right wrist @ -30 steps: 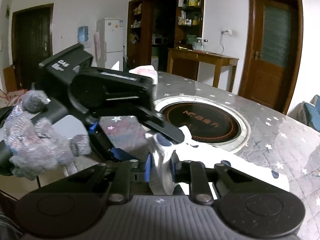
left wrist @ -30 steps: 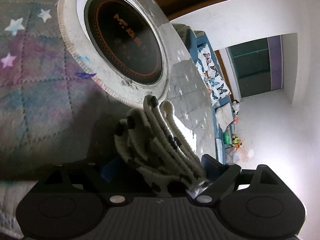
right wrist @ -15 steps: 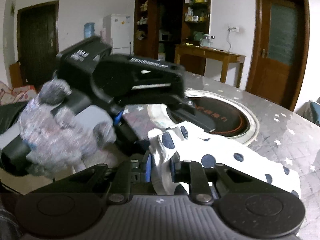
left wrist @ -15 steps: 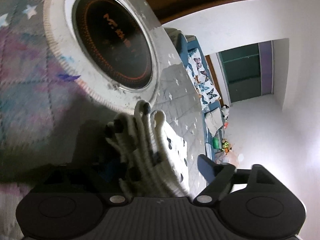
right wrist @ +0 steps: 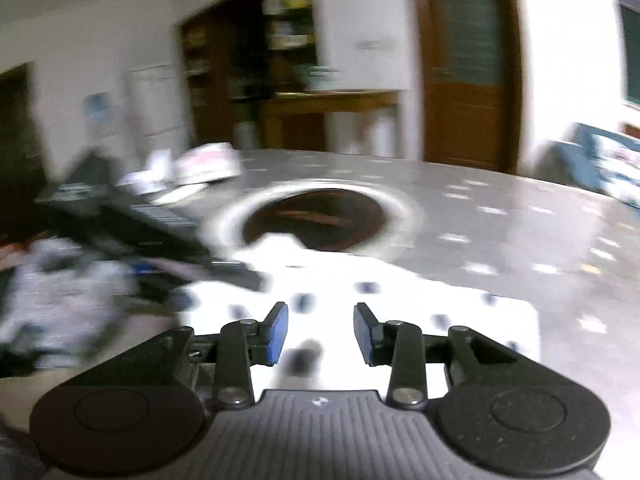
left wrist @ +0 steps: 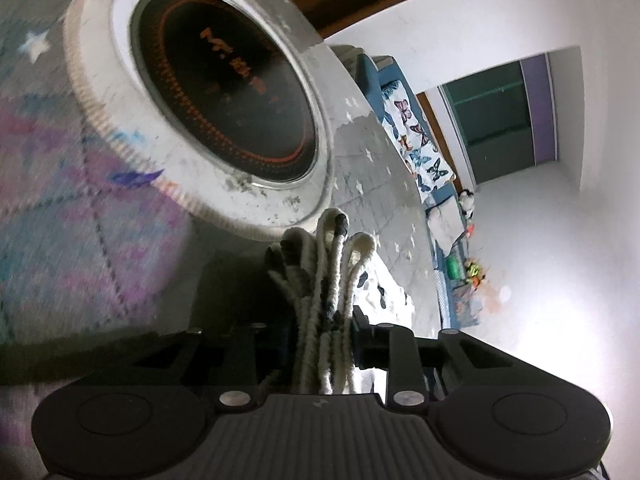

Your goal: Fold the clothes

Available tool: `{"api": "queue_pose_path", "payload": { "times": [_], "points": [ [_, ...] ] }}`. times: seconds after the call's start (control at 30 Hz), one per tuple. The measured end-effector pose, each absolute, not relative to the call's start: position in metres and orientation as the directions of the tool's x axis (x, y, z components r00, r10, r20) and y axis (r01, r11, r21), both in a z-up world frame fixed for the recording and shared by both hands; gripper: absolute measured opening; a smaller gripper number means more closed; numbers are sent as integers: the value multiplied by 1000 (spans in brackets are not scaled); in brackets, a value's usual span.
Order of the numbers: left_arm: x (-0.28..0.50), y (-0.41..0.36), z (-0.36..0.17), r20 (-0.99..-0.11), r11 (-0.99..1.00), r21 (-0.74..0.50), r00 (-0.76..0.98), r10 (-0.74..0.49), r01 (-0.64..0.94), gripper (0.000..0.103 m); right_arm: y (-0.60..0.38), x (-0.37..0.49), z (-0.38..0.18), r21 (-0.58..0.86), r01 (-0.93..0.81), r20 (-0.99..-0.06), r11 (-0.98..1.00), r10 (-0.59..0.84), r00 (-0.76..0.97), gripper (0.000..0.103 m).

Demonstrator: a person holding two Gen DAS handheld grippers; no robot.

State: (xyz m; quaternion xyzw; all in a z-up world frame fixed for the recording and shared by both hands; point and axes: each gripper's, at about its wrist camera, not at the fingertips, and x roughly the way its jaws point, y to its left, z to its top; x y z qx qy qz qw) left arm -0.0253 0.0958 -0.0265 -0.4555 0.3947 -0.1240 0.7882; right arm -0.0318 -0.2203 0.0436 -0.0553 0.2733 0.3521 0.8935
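The spotted white garment [right wrist: 360, 300] lies just beside the round cooktop [right wrist: 320, 216], already gathered into stacked layers — the fold looks well along. The left gripper [left wrist: 324, 336] is closing, pinching the bunched edges [left wrist: 324, 264]. The right gripper [right wrist: 320, 332] is opening, nothing between its jaws — flattening and setting down remain.

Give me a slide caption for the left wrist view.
Left hand-held gripper closing on bunched polka-dot garment beside round cooktop.
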Motion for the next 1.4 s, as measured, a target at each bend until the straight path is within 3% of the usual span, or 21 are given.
{"api": "queue_pose_path", "payload": {
  "times": [0.23,0.5,0.53,0.67,0.77,1.07,1.4],
  "points": [
    [-17,89,-18,-542,615,-776,649,-534,-141,30,-279,22,11,120,-396,-598,910,385,703,36],
    [-4,80,-9,-569,671,-733,641,-515,-111,29,-295,43,-9,224,-338,-618,914,401,676,38],
    [-2,78,-8,-572,678,-727,639,-514,-106,29,-295,45,-10,231,-339,-617,912,406,673,37],
    [6,69,-3,-588,713,-697,633,-504,-79,29,-301,53,-11,252,-330,-606,910,415,679,11],
    [15,61,4,-594,736,-675,628,-503,-49,27,-308,58,-1,252,-315,-576,915,403,711,7],
    [71,4,29,-581,780,-620,620,-527,83,25,-337,95,43,160,-253,-500,954,299,813,5],
    [115,-57,19,-639,842,-518,585,-500,154,25,-369,152,33,87,-138,-554,987,163,817,5]
  ]
}}
